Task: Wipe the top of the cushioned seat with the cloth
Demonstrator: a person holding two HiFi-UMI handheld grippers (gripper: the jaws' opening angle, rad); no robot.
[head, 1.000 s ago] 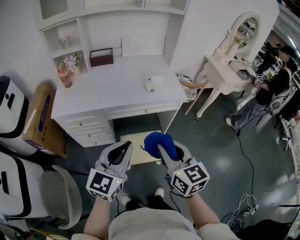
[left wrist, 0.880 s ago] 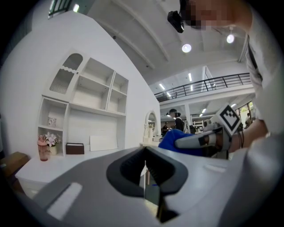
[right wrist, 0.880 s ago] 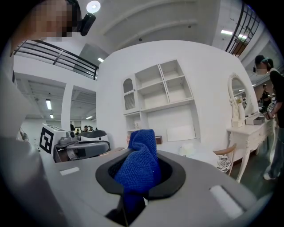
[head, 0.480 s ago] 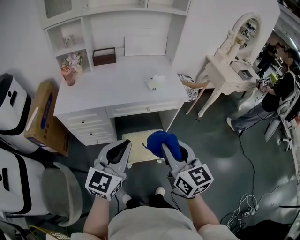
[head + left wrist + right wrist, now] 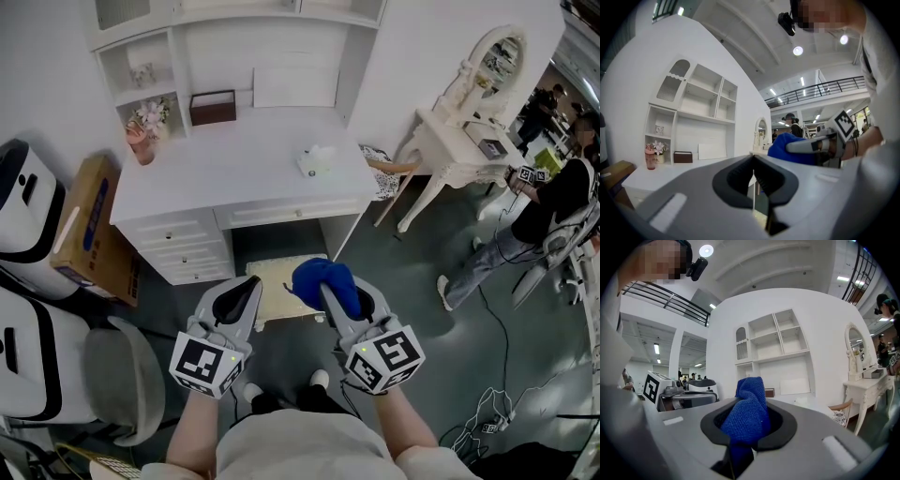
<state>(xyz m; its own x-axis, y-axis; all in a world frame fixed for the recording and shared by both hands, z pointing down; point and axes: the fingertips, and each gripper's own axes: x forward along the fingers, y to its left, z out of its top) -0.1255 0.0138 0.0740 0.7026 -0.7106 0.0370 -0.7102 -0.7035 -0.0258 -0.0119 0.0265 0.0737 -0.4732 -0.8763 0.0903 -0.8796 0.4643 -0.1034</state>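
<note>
The cushioned seat [image 5: 278, 287] is a pale cream stool, low under the white desk's front edge in the head view, partly hidden by both grippers. A bunched blue cloth [image 5: 323, 281] rides in my right gripper [image 5: 328, 289], which is shut on it and held above the seat's right end; the cloth [image 5: 749, 415] fills the jaws in the right gripper view. My left gripper [image 5: 247, 296] hovers over the seat's left end, jaws shut with nothing between them. In the left gripper view the blue cloth [image 5: 789, 146] shows to the right.
A white desk [image 5: 234, 169] with drawers and a shelf unit stands ahead, carrying a pink vase [image 5: 141, 131], a brown box [image 5: 213, 107] and a small tissue pack [image 5: 314, 161]. A cardboard box [image 5: 89, 230] leans left. A white dressing table [image 5: 459, 141] and a person [image 5: 525, 211] are at the right.
The whole view has shifted slightly; both grippers stay side by side over the seat, the cloth still held. The person at the right has walked a little nearer.
</note>
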